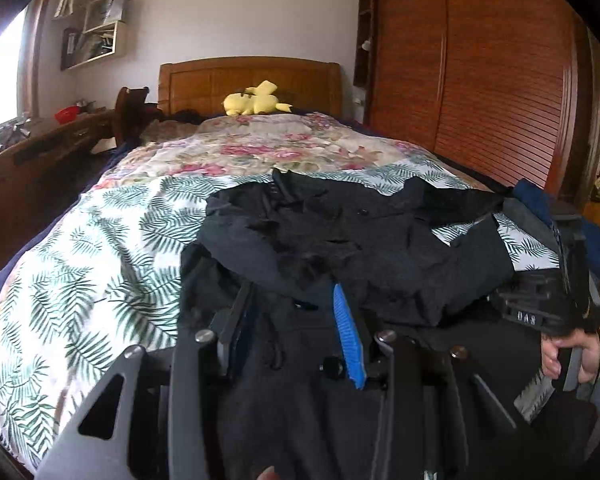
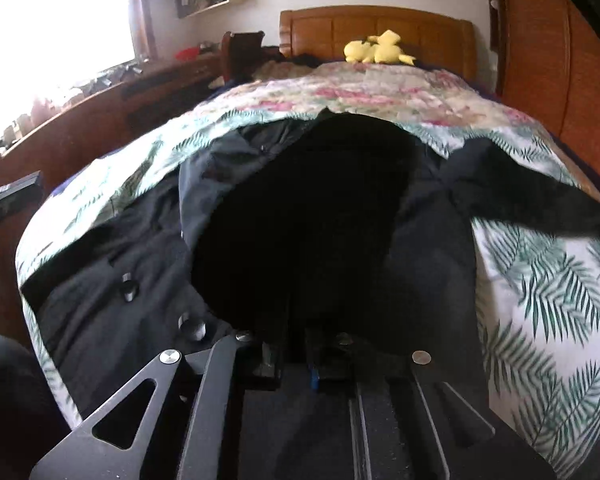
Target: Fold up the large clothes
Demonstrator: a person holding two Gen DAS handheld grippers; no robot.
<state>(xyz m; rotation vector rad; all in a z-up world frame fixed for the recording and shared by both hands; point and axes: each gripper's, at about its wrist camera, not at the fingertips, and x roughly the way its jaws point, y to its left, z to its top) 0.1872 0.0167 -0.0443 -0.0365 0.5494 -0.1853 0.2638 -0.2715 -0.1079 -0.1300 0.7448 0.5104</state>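
A large black buttoned garment [image 1: 380,232] lies rumpled on the leaf-print bed cover [image 1: 100,260]. My left gripper [image 1: 292,292] reaches into its near edge. Its fingers stand somewhat apart with black cloth bunched between them, and a fold covers the tips, so it looks shut on the cloth. In the right wrist view the same garment [image 2: 112,280] spreads across the bed cover [image 2: 540,280], buttons showing at the left. My right gripper [image 2: 296,340] has its fingers almost together on a dark hump of cloth that rises just ahead. A hand [image 1: 568,356] holds the right gripper's body [image 1: 540,308].
A yellow plush toy [image 1: 256,100] lies by the wooden headboard [image 1: 248,80]. A floral quilt [image 1: 260,144] covers the far half of the bed. A wooden wardrobe [image 1: 480,80] stands to the right, a cluttered desk [image 1: 40,152] to the left. Blue cloth [image 1: 532,200] lies at the bed's right edge.
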